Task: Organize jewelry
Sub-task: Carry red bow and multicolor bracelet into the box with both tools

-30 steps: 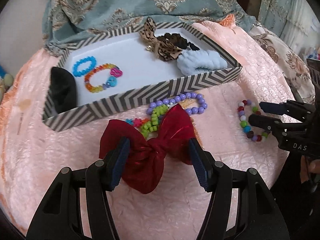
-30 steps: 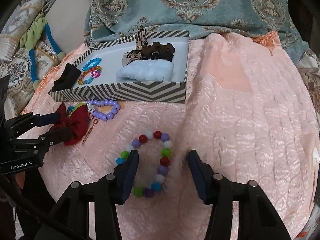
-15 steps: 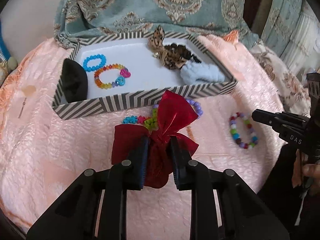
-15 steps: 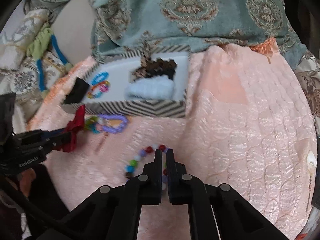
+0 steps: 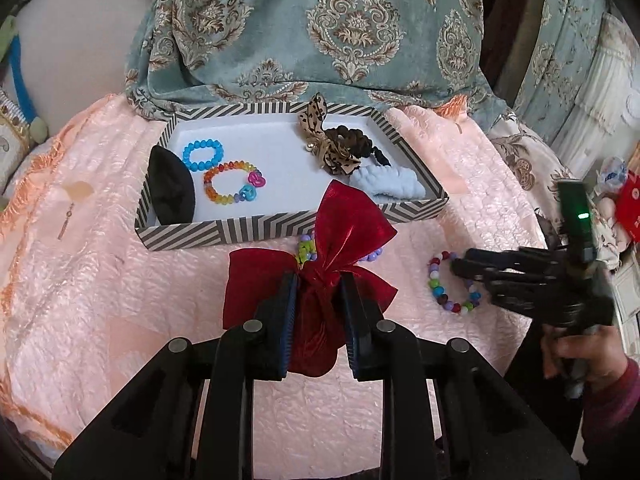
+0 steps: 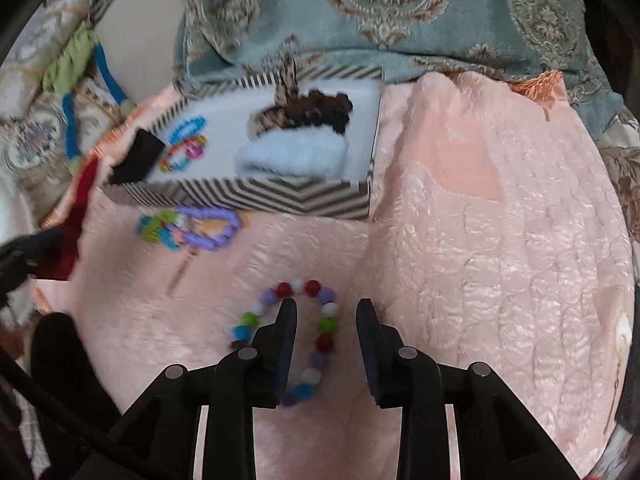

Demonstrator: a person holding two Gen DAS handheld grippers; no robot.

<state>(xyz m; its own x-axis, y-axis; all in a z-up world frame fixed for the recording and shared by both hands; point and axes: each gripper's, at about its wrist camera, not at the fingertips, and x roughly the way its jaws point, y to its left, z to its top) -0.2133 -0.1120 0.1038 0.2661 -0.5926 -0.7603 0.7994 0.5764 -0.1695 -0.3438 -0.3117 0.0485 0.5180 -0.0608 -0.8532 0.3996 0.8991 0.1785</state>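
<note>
My left gripper is shut on the knot of a dark red satin bow and holds it above the pink cloth, in front of the striped tray. In the right wrist view the bow shows at the left edge. A multicoloured bead bracelet lies on the cloth. My right gripper stands over it with jaws opening. Its left finger sits inside the ring, and the ring's right side lies loose between the pads. The left wrist view shows that gripper at the bracelet.
The tray holds a blue bracelet, a rainbow bracelet, a black piece, a leopard bow and a pale blue scrunchie. A purple bracelet and a green-blue one lie before the tray. Patterned teal fabric rises behind.
My left gripper closed on the red bow and raised it off the cloth. My right gripper shut over the bead bracelet, then spread its jaws again; the bracelet stays on the cloth.
</note>
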